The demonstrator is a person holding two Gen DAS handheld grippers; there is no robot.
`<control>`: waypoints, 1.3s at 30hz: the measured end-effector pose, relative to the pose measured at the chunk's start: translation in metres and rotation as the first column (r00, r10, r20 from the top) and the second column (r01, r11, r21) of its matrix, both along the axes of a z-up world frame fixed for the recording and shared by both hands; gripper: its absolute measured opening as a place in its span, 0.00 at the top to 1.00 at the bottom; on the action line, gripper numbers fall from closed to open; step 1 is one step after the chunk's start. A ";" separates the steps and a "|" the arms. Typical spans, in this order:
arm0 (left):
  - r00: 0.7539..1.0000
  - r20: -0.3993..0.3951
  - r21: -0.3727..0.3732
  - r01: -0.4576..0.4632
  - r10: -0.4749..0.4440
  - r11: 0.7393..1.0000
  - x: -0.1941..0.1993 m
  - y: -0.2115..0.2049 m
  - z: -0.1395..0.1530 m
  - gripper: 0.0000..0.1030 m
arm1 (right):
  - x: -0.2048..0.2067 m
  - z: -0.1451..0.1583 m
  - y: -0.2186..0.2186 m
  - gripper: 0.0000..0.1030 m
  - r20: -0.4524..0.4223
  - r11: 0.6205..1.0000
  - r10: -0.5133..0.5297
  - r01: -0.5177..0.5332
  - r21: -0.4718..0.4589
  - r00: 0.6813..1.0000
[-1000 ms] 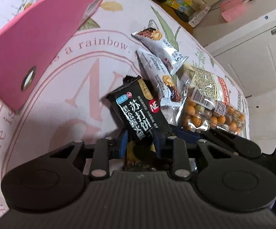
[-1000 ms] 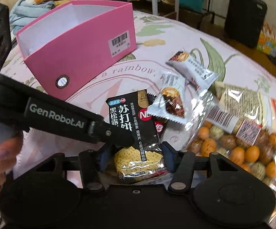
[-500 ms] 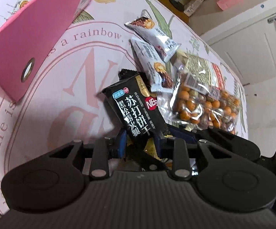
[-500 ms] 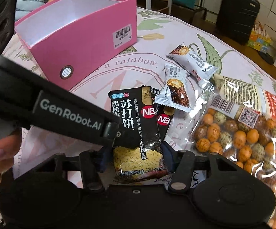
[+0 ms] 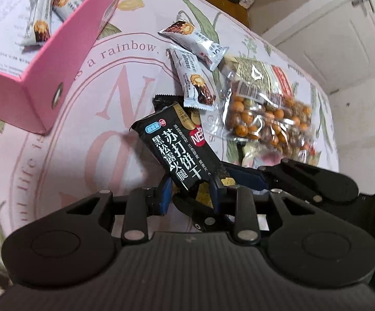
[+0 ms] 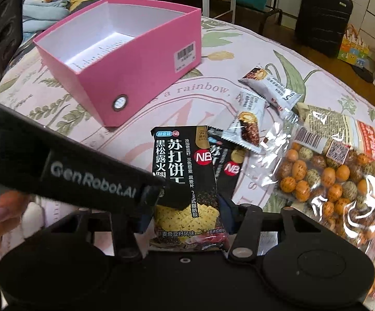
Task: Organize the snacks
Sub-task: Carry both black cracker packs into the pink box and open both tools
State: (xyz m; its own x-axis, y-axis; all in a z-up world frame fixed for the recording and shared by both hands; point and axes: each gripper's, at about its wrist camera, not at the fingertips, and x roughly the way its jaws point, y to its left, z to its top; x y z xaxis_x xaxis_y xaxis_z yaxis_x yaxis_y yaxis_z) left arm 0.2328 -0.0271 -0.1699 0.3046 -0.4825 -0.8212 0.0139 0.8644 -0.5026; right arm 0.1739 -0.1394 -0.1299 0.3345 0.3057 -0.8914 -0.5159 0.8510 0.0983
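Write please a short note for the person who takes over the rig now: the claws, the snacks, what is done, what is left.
Left claw: shut on the black soda cracker packet.
Right claw: shut on the lower end of the same packet, so both hold it.
Done: two white snack bars lie inside the pink box.
Left: this packet, the second black packet, two loose white bars and the bag of coated peanuts, all still outside the box.

Second black cracker pack (image 6: 226, 165) mostly hidden under lifted black cracker pack (image 6: 184, 181). Nut bag (image 6: 342, 181) cut by right edge. Pink box (image 5: 44, 77) cut by left edge.
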 end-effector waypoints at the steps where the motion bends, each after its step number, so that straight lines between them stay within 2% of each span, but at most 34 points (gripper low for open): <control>1: 1.000 0.009 0.009 0.010 -0.010 1.000 -0.003 0.000 0.003 0.73 | -0.003 0.002 0.001 0.45 0.005 1.000 0.001 -0.001 0.000 1.000; 7: 0.999 0.021 0.047 0.043 -0.044 0.998 -0.027 0.004 0.017 0.73 | -0.024 0.014 0.008 0.45 -0.012 1.000 -0.014 0.014 0.015 1.000; 12: 0.995 0.060 0.071 0.075 -0.079 0.995 -0.049 0.009 0.036 0.73 | -0.046 0.032 0.020 0.45 0.010 1.000 -0.007 0.007 0.000 1.000; 24: 0.982 0.177 0.039 0.059 -0.064 0.998 -0.088 0.047 0.101 0.72 | -0.078 0.100 0.051 0.45 0.127 0.999 0.025 -0.022 -0.024 0.992; 28: 0.964 0.262 0.035 0.035 -0.043 0.999 -0.099 0.066 0.129 0.72 | -0.082 0.125 0.068 0.46 0.206 0.999 0.042 -0.039 -0.021 0.978; 32: 0.925 0.379 0.053 -0.020 -0.001 0.998 -0.109 0.091 0.153 0.72 | -0.084 0.146 0.097 0.46 0.329 0.994 0.108 -0.101 -0.039 0.938; 36: 0.901 0.430 0.072 -0.101 0.060 0.992 -0.103 0.117 0.165 0.71 | -0.059 0.150 0.121 0.46 0.344 0.988 0.143 -0.153 0.000 0.928; 39: 0.898 0.428 0.083 -0.155 0.105 0.984 -0.079 0.138 0.165 0.70 | -0.031 0.143 0.140 0.46 0.358 0.982 0.167 -0.189 0.027 0.919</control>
